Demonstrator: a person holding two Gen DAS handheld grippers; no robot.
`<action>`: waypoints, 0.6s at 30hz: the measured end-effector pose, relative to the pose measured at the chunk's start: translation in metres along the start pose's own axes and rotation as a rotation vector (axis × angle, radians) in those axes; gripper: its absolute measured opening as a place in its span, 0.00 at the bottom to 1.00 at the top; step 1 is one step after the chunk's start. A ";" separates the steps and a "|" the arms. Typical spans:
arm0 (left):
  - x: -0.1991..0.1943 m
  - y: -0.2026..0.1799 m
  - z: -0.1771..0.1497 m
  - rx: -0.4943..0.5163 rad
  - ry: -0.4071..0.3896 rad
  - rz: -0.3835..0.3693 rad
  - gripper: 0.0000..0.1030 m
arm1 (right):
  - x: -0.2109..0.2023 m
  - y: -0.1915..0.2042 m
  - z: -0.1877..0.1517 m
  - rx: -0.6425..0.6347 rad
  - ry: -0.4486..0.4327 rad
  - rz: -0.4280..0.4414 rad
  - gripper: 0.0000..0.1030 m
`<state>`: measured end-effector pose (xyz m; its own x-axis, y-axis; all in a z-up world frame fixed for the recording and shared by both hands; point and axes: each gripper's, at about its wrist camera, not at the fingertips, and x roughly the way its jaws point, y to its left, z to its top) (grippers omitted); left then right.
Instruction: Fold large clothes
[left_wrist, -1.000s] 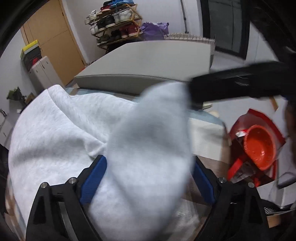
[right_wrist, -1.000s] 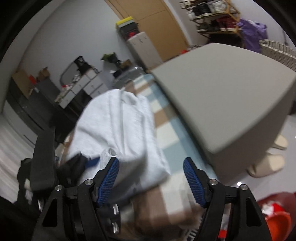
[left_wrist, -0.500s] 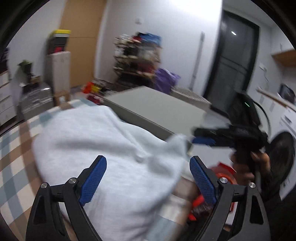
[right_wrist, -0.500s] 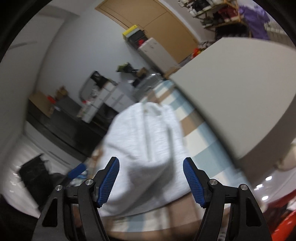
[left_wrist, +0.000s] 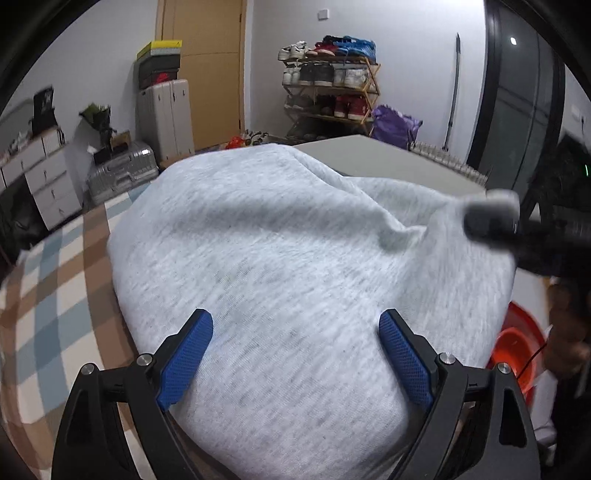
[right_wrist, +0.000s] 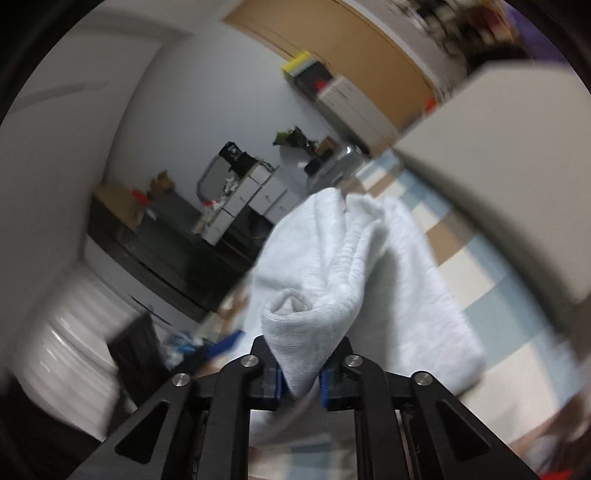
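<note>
A large light grey sweatshirt (left_wrist: 277, 240) lies in a heap on a checked cloth. My left gripper (left_wrist: 295, 317) hovers over its near part, blue pads wide apart and not pressing; the fabric lies under and between them. My right gripper (right_wrist: 299, 373) is closing, and its blue pads pinch a bunched fold of the sweatshirt (right_wrist: 369, 266). In the left wrist view the right gripper (left_wrist: 487, 218) shows as a blurred black shape at the sweatshirt's right edge, pulling the cloth into a peak.
The checked cloth (left_wrist: 55, 295) covers the work surface. A grey board (left_wrist: 369, 155) stands just behind the sweatshirt. A red basin (left_wrist: 517, 354) sits low at the right, by a person's hand (left_wrist: 565, 332). Suitcases (left_wrist: 122, 170) and a shoe rack (left_wrist: 328, 85) line the far wall.
The right gripper's pads, wide apart before, have closed on a fold of the sweatshirt. The left gripper has rolled and shifted; the hanging sleeve between its pads is gone and the sweatshirt lies spread below.
</note>
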<state>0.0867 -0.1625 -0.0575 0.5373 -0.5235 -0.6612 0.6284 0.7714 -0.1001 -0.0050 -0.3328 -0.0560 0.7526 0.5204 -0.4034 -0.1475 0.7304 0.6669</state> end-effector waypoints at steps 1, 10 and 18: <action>-0.006 0.008 -0.004 -0.003 0.005 -0.002 0.86 | 0.003 -0.011 -0.005 0.034 0.023 -0.017 0.10; -0.003 0.011 -0.009 0.019 0.006 0.006 0.86 | -0.009 -0.021 0.005 0.035 0.037 -0.190 0.54; 0.000 0.005 -0.011 0.025 -0.010 0.021 0.90 | 0.077 0.013 0.072 -0.008 0.148 -0.054 0.54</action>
<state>0.0835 -0.1547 -0.0666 0.5562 -0.5109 -0.6555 0.6307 0.7731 -0.0674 0.0975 -0.3150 -0.0337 0.6567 0.5393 -0.5272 -0.1145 0.7623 0.6370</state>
